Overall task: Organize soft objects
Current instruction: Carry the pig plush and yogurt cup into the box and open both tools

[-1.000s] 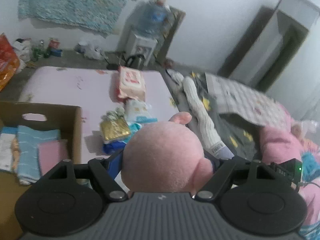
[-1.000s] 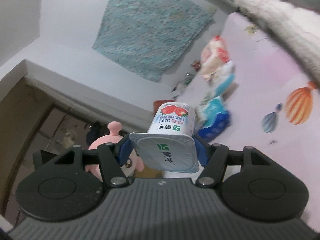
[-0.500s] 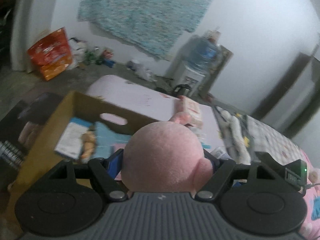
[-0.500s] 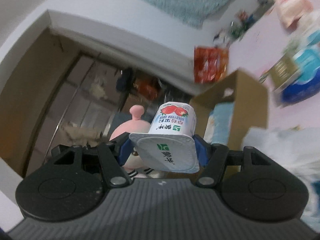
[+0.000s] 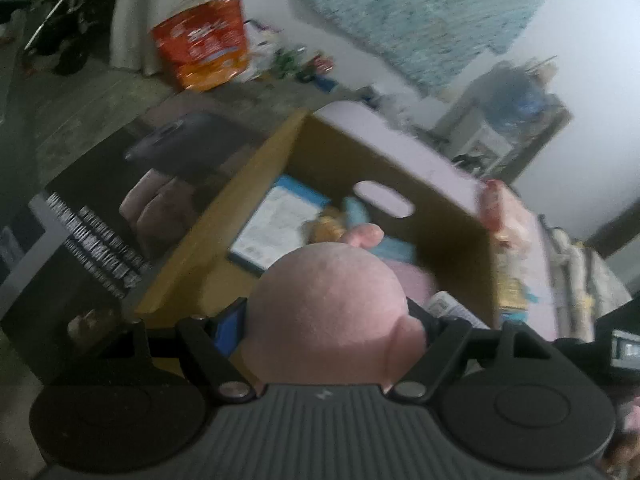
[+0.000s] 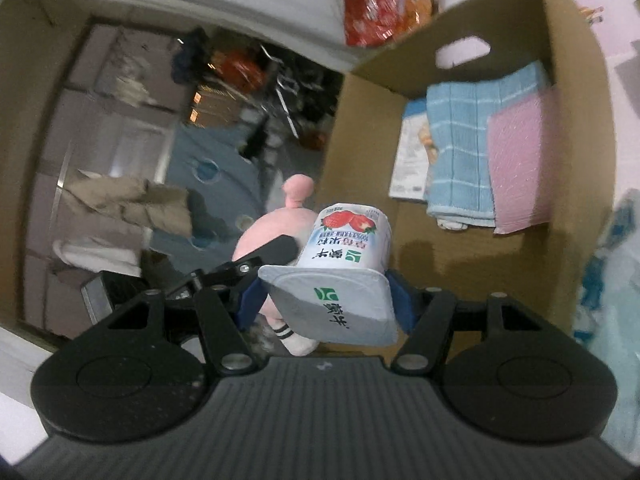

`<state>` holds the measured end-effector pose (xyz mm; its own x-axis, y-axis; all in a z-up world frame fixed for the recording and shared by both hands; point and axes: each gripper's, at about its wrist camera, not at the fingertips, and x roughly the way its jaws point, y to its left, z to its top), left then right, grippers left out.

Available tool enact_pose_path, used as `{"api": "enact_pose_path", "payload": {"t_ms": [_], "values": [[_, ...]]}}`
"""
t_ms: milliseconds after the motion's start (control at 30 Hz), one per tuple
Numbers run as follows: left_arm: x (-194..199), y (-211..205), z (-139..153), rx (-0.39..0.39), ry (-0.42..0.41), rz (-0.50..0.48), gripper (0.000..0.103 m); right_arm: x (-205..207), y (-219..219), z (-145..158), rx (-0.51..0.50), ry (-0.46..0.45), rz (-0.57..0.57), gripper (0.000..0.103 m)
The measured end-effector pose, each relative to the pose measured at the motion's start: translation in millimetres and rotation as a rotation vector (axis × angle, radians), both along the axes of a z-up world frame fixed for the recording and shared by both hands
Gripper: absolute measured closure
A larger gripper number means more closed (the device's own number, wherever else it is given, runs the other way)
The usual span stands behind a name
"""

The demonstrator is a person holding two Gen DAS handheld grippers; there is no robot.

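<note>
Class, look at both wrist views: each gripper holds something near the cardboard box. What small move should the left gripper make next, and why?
Probably lower the left gripper a little further into the cardboard box before letting go. It is shut on the pink plush toy, which sits above the open box, where a blue towel and pink cloth already lie. The right gripper holds a yogurt cup close beside the toy.

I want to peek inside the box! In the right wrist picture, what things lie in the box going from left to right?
Left to right in the cardboard box: the white printed packet → the blue striped towel → the pink cloth, which lies partly over the towel's right edge.
</note>
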<state>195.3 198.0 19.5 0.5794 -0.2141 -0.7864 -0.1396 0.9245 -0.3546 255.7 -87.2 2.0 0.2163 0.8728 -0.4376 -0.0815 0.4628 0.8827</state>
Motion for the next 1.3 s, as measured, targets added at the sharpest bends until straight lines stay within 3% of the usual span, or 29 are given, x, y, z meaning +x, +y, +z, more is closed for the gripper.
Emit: {"api": "enact_pose_path", "payload": {"t_ms": [333, 733, 967, 1300], "values": [[21, 13, -35, 0.009, 0.125, 0.114, 0.020, 40, 39, -47, -0.137, 0.133, 0.063, 0.040], [30, 7, -34, 0.050, 0.138, 0.113, 0.015, 67, 60, -92, -0.224, 0.315, 0.047, 0.034], [26, 6, -31, 0.034, 0.129, 0.118, 0.015, 67, 52, -81, -0.185, 0.289, 0.031, 0.030], [16, 5, -27, 0.015, 0.119, 0.112, 0.015, 57, 49, -55, -0.211, 0.192, 0.049, 0.030]]}}
